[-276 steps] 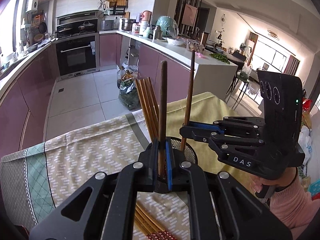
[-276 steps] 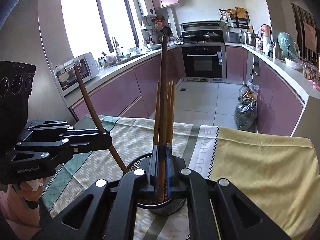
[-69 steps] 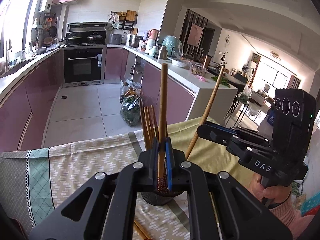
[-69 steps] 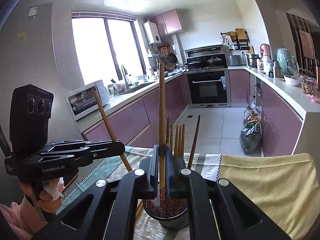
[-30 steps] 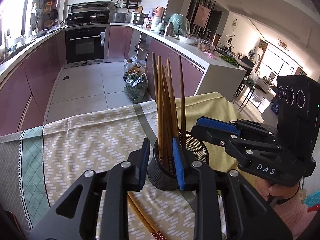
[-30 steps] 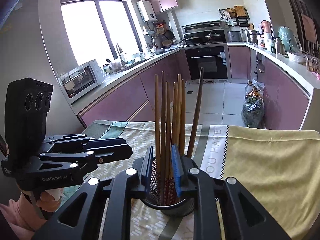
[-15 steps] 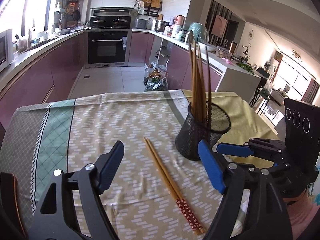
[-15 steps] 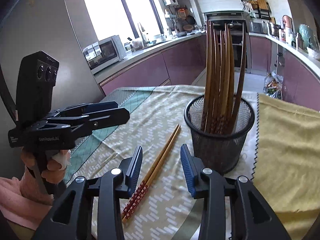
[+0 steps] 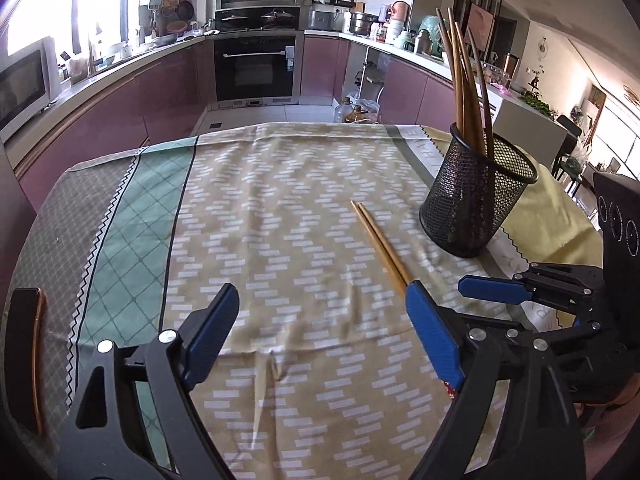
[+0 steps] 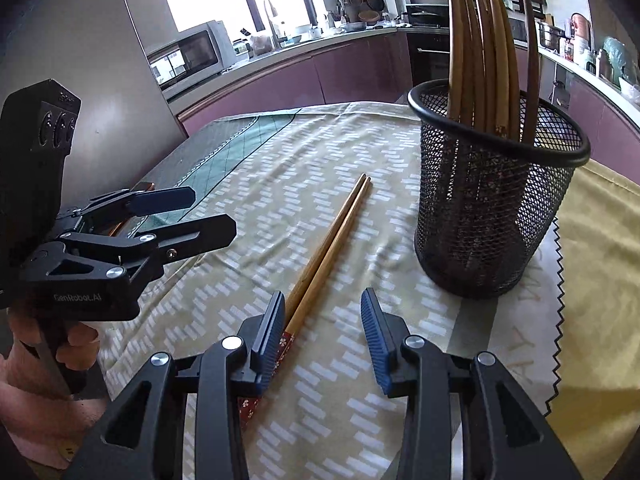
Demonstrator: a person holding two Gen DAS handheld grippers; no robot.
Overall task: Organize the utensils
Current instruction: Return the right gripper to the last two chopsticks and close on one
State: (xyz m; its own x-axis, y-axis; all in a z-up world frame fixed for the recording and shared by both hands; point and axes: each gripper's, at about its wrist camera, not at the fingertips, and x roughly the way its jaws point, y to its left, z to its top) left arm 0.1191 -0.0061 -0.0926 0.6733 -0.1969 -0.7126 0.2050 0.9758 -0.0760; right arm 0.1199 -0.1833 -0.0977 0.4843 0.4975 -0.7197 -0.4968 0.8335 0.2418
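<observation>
A loose pair of wooden chopsticks [image 9: 380, 244] [image 10: 332, 240] with red patterned ends lies on the patterned tablecloth [image 9: 280, 200]. A black mesh holder [image 9: 476, 200] [image 10: 492, 208] to their right holds several upright chopsticks [image 10: 480, 40]. My left gripper [image 9: 320, 300] hovers low over the cloth, its jaws wide and still opening, with nothing between them; the pair's near end runs under its right finger. My right gripper [image 10: 322, 304] is open just above the cloth. The pair passes beside and under its left finger, and no pad presses on it.
The yellow part of the cloth [image 10: 600, 260] lies right of the holder. A dark slab with a copper edge [image 9: 24, 356] sits at the table's left edge. Beyond the table are purple kitchen cabinets, an oven and the floor.
Both grippers left the chopsticks in the holder, drew back and sank towards the cloth beside the loose pair. The left jaws spread much wider; the right jaws opened a little.
</observation>
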